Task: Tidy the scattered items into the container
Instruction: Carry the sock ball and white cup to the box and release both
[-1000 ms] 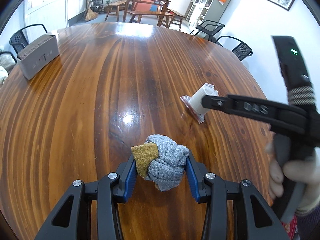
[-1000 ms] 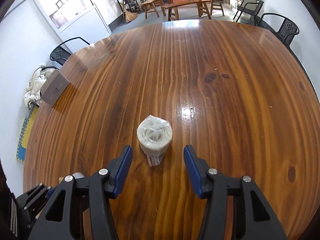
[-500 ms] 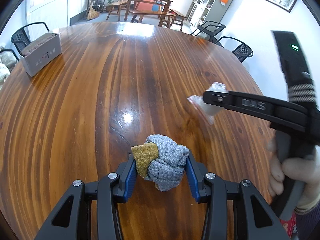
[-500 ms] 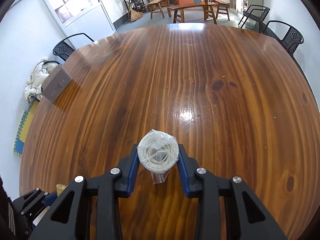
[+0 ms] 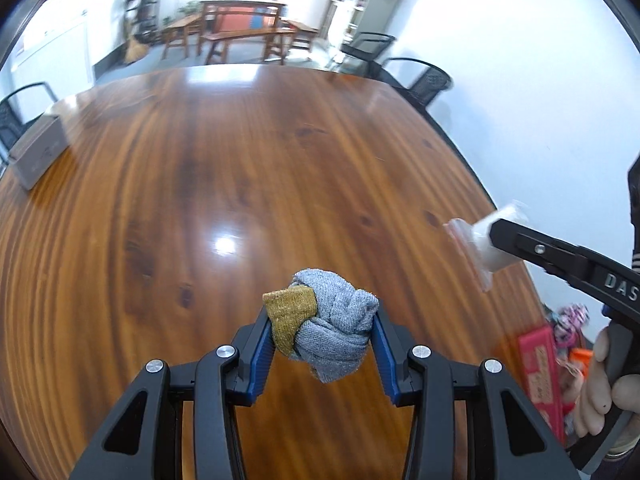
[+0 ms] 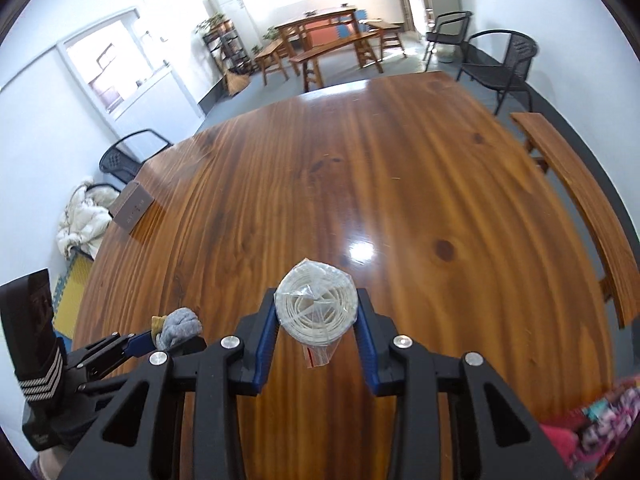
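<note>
Both claws lifted off the desk | right claw newly pinching bagged cord coil | left claw pinching balled sock | both light, soft, gripped across middle

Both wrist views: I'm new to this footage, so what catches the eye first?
The left gripper clamps a grey-and-mustard rolled sock above the glossy wooden table. The right gripper grips a bagged white coil. A colourful pile of items sits at the table's near right edge.
</note>
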